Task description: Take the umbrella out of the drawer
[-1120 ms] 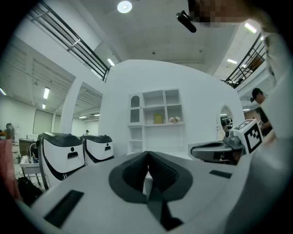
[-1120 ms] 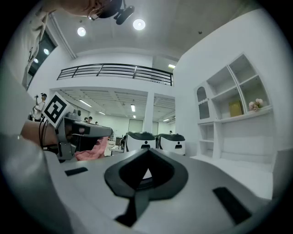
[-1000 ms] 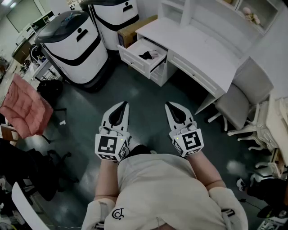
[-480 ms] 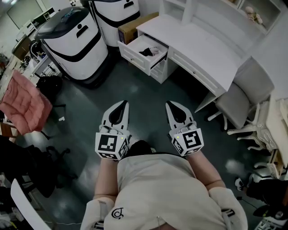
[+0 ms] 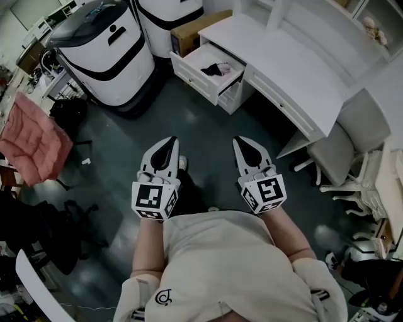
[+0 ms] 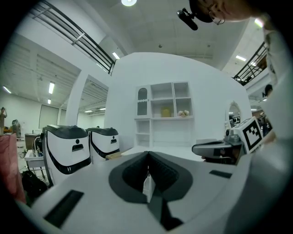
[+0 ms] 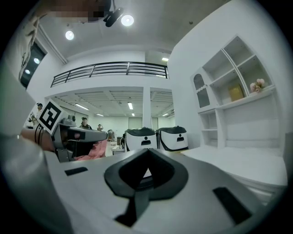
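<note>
The white drawer [image 5: 192, 80] stands pulled out of the white desk [image 5: 296, 69] at the top of the head view. A dark bundle, the umbrella [image 5: 220, 68], lies inside it. My left gripper [image 5: 170, 140] and right gripper [image 5: 240, 139] are held side by side in front of my body, over the dark floor and well short of the drawer. Both are shut with nothing in them. The left gripper view shows the left gripper [image 6: 147, 153] pointing roughly level at the desk and shelves. In the right gripper view, the right gripper [image 7: 147, 150] also points level.
Two large white-and-black machines [image 5: 107, 50] [image 5: 167, 19] stand left of the drawer, with a cardboard box [image 5: 192, 34] behind it. A pink padded chair [image 5: 34, 144] and dark bags [image 5: 69, 113] are at the left. A white chair [image 5: 346, 148] stands by the desk's right end.
Both grippers stay shut and side by side. The desk and drawer have slid a little up and right in the head view, and a shoe now shows between the grippers.
</note>
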`<state>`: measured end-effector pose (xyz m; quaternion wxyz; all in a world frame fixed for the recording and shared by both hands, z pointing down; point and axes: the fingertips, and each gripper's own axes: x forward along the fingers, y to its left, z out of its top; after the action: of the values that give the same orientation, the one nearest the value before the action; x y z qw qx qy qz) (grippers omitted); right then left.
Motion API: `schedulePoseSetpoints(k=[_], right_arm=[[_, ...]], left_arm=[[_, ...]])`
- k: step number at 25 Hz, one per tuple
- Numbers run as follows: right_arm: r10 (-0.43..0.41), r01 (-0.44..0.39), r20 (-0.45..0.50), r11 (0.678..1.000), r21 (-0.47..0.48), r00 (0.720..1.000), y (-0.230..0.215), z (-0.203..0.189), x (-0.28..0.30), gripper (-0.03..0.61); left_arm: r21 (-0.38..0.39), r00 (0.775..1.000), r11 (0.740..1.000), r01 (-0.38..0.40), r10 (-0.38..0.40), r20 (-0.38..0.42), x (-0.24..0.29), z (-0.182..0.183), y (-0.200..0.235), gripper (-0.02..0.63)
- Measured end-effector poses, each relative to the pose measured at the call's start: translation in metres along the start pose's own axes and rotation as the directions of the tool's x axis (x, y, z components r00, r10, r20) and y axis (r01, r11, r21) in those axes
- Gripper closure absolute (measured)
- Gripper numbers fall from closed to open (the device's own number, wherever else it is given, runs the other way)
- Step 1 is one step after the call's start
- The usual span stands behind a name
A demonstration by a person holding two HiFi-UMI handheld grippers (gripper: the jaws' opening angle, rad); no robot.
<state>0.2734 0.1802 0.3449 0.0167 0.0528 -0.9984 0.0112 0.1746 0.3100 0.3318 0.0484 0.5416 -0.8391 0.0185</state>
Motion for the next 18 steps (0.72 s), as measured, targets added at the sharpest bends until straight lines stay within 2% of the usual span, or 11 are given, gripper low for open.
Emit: schedulePoseSetpoints(k=[4, 10, 18], right_arm=[[-0.02, 0.02, 0.01, 1.0, 0.009, 1.0, -0.013, 0.0, 0.051, 0.572], [-0.107, 0.107, -0.005, 0.994, 0.021, 0.994, -0.038, 0.008, 0.148, 0.572], [-0.283, 0.285, -0.044, 0.957, 0.043, 0.958, -0.08, 0.009, 0.26, 0.572]], left_arm=[[0.003, 1.0, 1.0, 0.023, -0.023, 0.002, 0.04, 0.003, 0.039, 0.601], [0.001, 0.993, 0.993, 0.116, -0.116, -0.019, 0.125, 0.018, 0.112, 0.601], [-0.006, 0.961, 0.963, 0.27, -0.27, -0.055, 0.239, 0.029, 0.206, 0.601]])
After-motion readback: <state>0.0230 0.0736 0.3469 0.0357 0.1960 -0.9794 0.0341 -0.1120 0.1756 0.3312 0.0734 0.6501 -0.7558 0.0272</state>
